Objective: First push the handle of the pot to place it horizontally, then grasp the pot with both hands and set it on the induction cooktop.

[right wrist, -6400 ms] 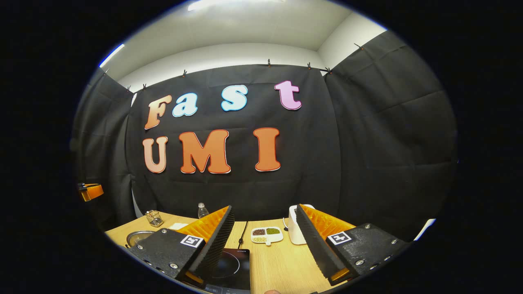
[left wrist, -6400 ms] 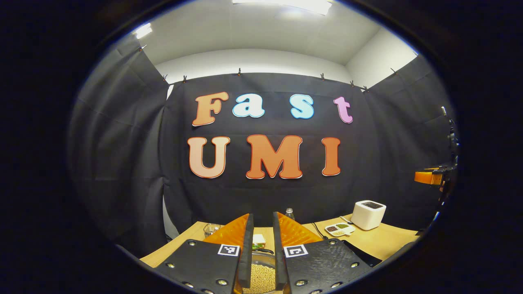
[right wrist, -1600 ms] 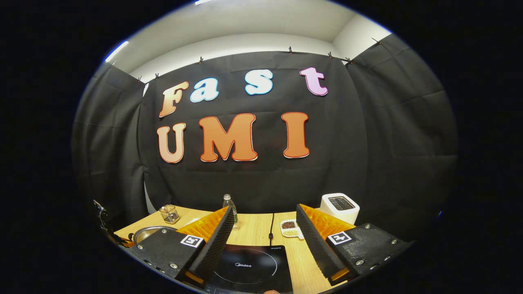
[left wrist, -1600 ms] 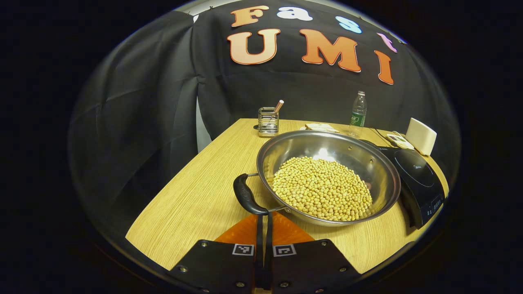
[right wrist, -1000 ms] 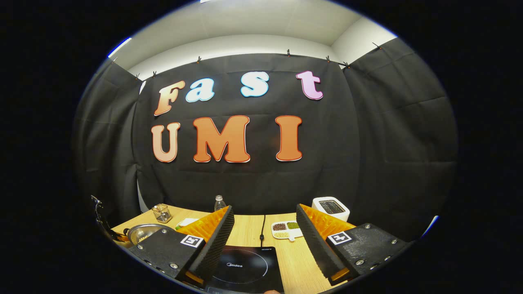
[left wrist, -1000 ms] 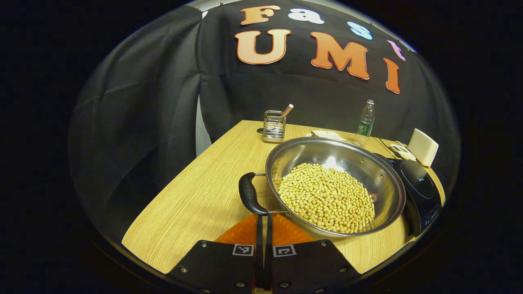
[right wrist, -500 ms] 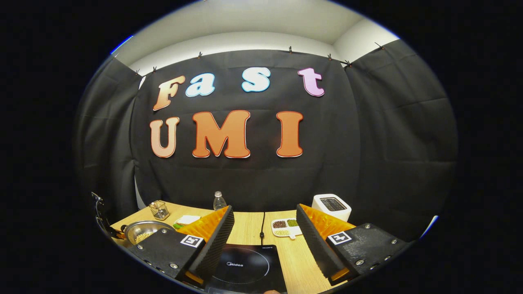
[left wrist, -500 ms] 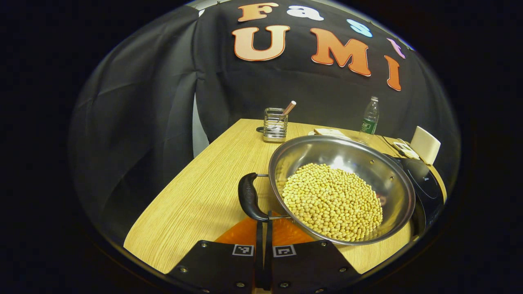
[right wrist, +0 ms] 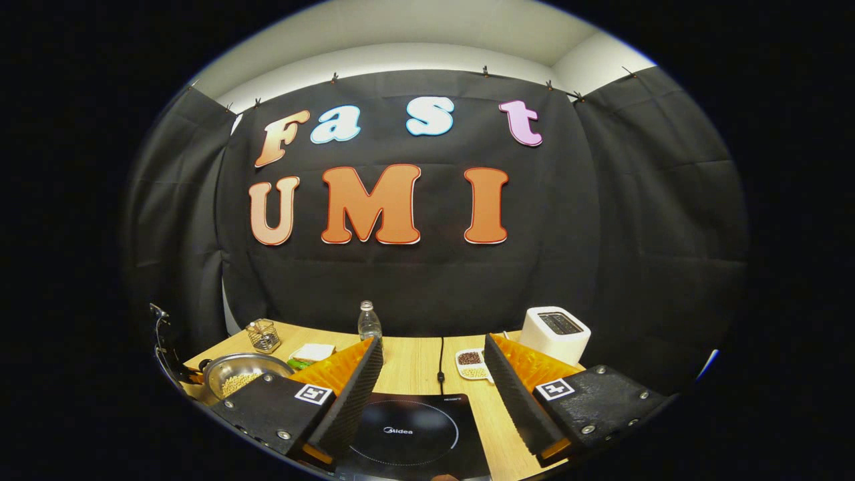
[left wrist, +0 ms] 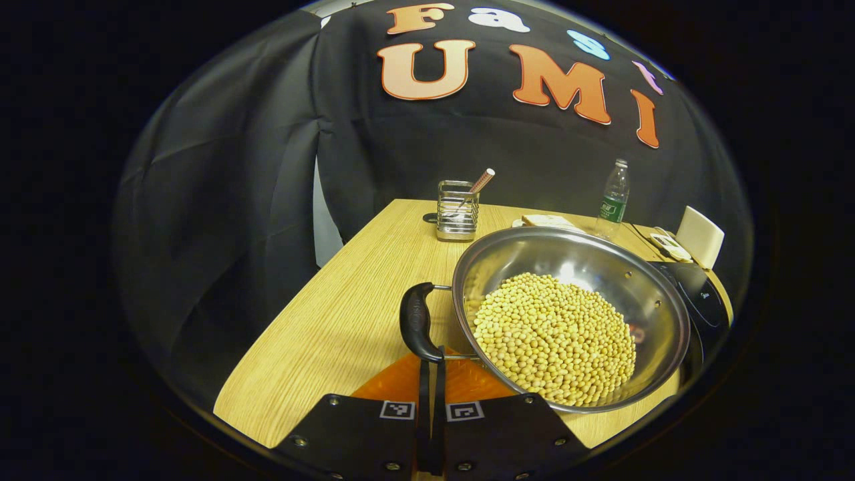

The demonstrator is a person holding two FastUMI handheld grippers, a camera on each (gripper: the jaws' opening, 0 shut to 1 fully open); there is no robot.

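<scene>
Evenly lit from overhead, bright on the wooden counter (left wrist: 347, 314), dim toward the black cloth walls. A white glare spot on the inner wall of the steel pot (left wrist: 574, 267), just above the soybeans (left wrist: 554, 337). Soft shadow under the pot handle (left wrist: 417, 321). Strong fisheye bending at the edges in both views. Sharp focus throughout, no motion blur.
</scene>
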